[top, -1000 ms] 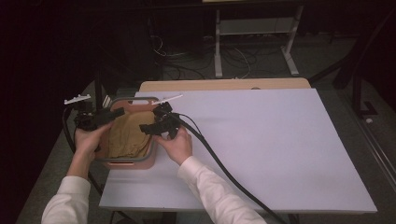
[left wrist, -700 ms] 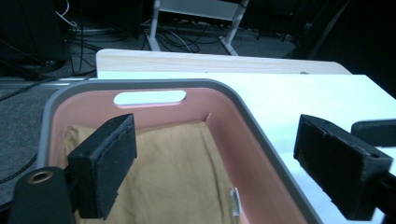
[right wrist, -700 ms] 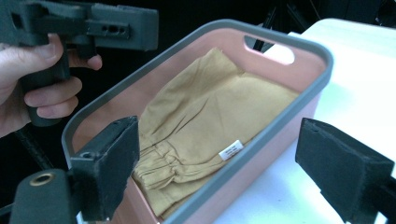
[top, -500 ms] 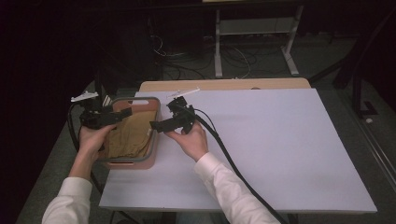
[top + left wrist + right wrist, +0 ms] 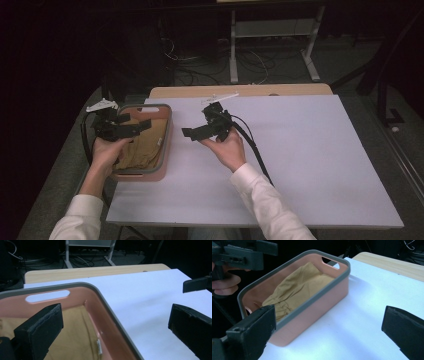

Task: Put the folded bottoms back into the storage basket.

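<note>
The left gripper [image 5: 131, 127] hangs over the near-left part of the pink bin [image 5: 167, 131], its jaws spread wide with nothing between them, having just been opening; the right gripper [image 5: 196, 133] is held above the white table cover [image 5: 310, 165] just to the right of the bin, jaws likewise wide apart and bare. Beneath the left gripper the tan cloth [image 5: 145, 147] lies bunched inside the bin, free of both tools. The left gripper view looks past its own jaws at the bin's grey rim, a slot handle [image 5: 47, 295] cut in the end wall and a small white tag [image 5: 99, 346] sewn to the cloth; whether anything is printed on the tag cannot be told. The right gripper view gives the bin's whole outer side [image 5: 317, 307] and a gathered, elastic-looking hem [image 5: 280, 307] on the cloth, with the left gripper [image 5: 244, 253] above the far rim. The high view alone shows the person's white sleeves [image 5: 260, 197] and the wooden table edge [image 5: 240, 90] beyond both grippers.
</note>
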A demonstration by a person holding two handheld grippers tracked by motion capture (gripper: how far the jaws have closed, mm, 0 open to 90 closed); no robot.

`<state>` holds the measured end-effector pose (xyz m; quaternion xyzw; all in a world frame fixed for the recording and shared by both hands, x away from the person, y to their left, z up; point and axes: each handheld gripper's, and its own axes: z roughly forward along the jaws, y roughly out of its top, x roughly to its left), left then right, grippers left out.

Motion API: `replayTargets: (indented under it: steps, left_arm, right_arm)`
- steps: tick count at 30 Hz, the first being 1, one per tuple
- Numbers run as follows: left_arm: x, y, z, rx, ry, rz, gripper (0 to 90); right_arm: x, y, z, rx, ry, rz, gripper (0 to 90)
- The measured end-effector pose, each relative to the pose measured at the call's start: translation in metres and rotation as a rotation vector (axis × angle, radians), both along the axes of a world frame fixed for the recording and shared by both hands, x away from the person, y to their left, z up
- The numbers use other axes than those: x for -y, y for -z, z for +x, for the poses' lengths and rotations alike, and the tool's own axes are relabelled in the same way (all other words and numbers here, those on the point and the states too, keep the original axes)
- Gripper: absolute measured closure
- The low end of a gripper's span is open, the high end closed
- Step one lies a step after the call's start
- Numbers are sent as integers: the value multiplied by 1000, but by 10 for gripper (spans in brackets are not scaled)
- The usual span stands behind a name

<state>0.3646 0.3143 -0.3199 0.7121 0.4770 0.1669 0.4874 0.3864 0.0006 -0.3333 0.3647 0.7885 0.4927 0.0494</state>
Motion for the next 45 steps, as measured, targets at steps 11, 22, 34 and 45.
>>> replayTargets:
  steps: [11,22,34,45]
  left_arm:
    - [21,2,-9,31,56,11,0]
    - [39,8,-19,47,100,24,0]
    - [54,16,-28,62,139,26,0]
    - [67,25,-38,72,171,22,0]
  right_arm:
    - [38,3,-7,12,13,-28,0]
    - [70,11,-16,0,33,-47,0]
    - [100,24,-24,-17,65,-35,0]
    - [123,33,-33,-16,81,-34,0]
